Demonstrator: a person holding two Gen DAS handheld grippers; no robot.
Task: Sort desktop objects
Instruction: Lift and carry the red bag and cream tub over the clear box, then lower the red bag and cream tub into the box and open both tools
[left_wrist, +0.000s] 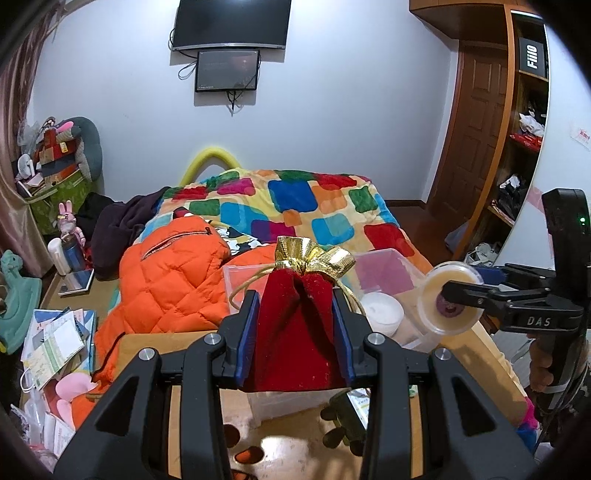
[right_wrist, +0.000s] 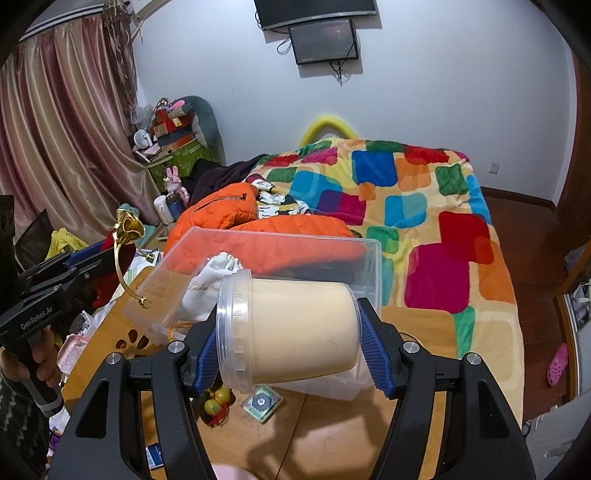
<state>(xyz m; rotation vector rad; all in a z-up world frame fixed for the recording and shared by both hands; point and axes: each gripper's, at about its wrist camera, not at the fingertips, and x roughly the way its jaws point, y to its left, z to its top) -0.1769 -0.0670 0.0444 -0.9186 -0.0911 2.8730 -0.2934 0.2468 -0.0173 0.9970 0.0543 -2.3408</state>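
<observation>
**Two held items above the clear box: a soft pouch and a smooth jar**

The left gripper (left_wrist: 295, 332) is clamped on a red velvet pouch (left_wrist: 295, 343) with a gold ruffled top, and the pouch is held upright in the air above the near part of the worktop (right_wrist: 325, 435). The pouch is judged to be light and soft; it is squeezed flat between the blue pads, so a grip low on the body seems safe, while its gold cord (left_wrist: 243, 288) hangs loose and could be caught on the box rim.

The right gripper (right_wrist: 288, 343) is clamped across a clear plastic jar (right_wrist: 295, 332) filled with a cream-coloured content, which lies on its side between the pads, just in front of the clear plastic box (right_wrist: 362, 251). The jar is judged to be stiff, rather heavy and slippery on its smooth wall; it is taken at lid end and bottom, and a tilt could let it slide.

In the box a white cloth bag (right_wrist: 210, 284) is already seen. The box stands at the far edge of the wooden worktop, next to the bed. On the worktop small things remain, among them a small packet (right_wrist: 262, 402) and a yellow-red trinket (right_wrist: 216, 404).

Behind, a bed with a colourful blanket (right_wrist: 424, 206) and an orange jacket (left_wrist: 166, 280) is seen, with curtains and wall screens.
</observation>
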